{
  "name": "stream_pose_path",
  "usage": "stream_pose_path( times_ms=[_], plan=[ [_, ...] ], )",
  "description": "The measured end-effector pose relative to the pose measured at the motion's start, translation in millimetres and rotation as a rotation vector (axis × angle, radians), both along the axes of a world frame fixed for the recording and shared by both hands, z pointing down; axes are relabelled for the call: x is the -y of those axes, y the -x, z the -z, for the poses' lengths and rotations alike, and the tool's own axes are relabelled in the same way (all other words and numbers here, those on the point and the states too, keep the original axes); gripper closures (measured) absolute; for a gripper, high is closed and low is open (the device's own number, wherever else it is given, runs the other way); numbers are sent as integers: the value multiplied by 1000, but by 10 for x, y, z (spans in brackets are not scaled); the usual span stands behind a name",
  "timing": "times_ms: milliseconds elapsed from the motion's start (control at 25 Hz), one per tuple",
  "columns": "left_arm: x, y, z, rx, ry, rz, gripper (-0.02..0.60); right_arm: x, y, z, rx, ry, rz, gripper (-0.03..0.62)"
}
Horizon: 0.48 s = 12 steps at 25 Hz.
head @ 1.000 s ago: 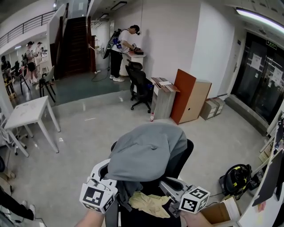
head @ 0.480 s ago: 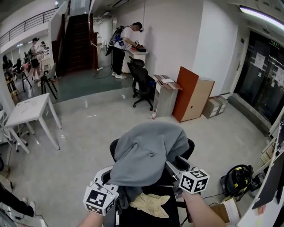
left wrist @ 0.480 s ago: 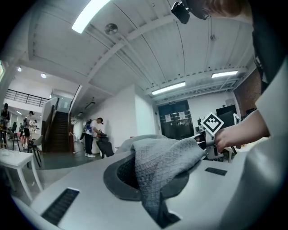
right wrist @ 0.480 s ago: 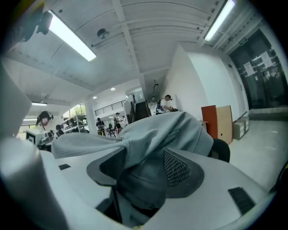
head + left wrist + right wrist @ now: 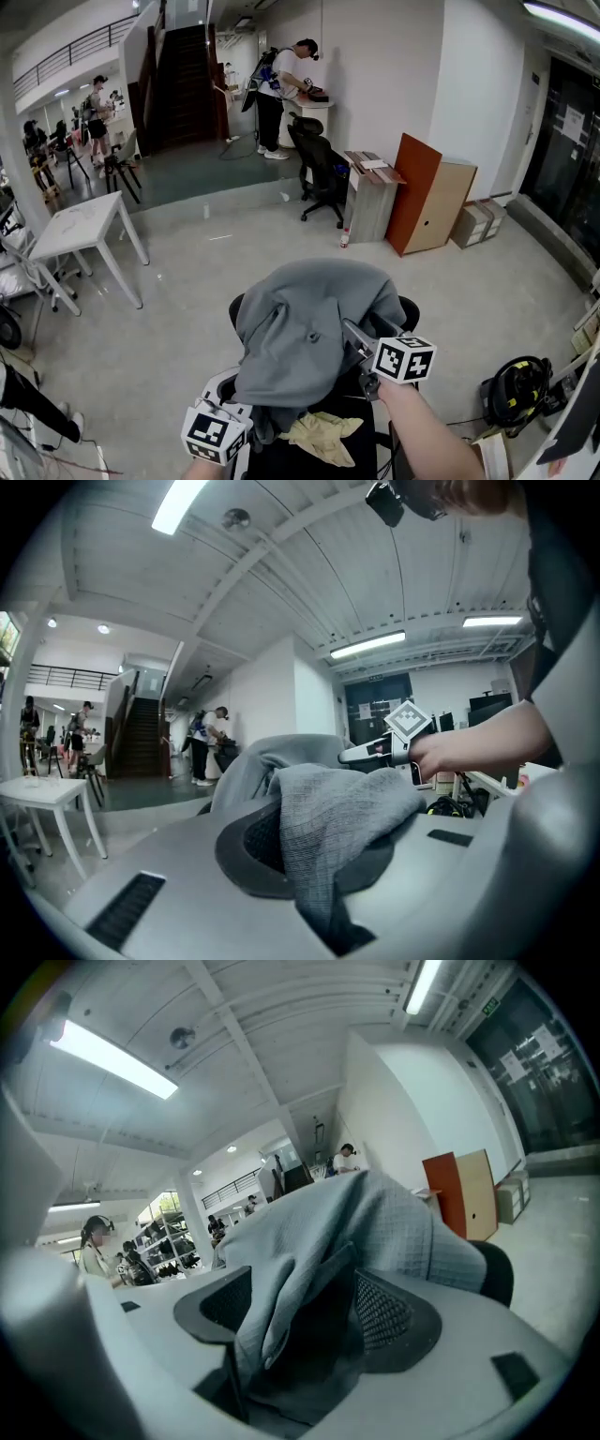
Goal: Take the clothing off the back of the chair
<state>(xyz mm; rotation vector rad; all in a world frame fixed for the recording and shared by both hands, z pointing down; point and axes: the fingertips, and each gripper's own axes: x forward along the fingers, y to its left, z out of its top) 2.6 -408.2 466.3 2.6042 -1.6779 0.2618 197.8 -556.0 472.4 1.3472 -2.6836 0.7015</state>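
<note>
A grey garment (image 5: 309,323) is draped over the back of a black office chair (image 5: 407,310). My left gripper (image 5: 239,405) is low at the garment's left hem, shut on a fold of the grey cloth (image 5: 328,803), which fills the gap between its jaws (image 5: 319,855). My right gripper (image 5: 354,336) is up at the garment's right side, near the chair back's top. Its jaws are opening, and a loose fold of the garment (image 5: 375,1222) hangs between them (image 5: 309,1326) without being pressed. From the left gripper view, the right gripper (image 5: 361,754) shows beyond the cloth.
A pale yellow cloth (image 5: 323,436) lies on the chair seat. On the floor beyond are a white table (image 5: 80,225), another black chair (image 5: 319,173), an orange board against a cabinet (image 5: 417,192), boxes (image 5: 478,223) and a yellow-black device (image 5: 511,394). A person (image 5: 281,84) stands at a far counter.
My right gripper has moved from beside the seat up and left to the garment on the chair back, and its jaws have opened. The left gripper has sunk a little, still gripping the cloth.
</note>
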Motion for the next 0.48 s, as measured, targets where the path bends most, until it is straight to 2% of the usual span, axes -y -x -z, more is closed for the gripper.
stream_pose_path(
  times_ms=[120,360,400,480],
  plan=[
    [6,-105,-80,0,15,24,555,158,58,-153,52,62,26,253],
    [-69,-267,-129,12,46,46,555,287,218,-148,101,88,53,261],
    [-88,-281,-129,14,49,47,555,290,245,-137,102,86,61,291],
    [-131,-297,-118,15,51,47,555,266,290,-115,96,76,78,429]
  ],
)
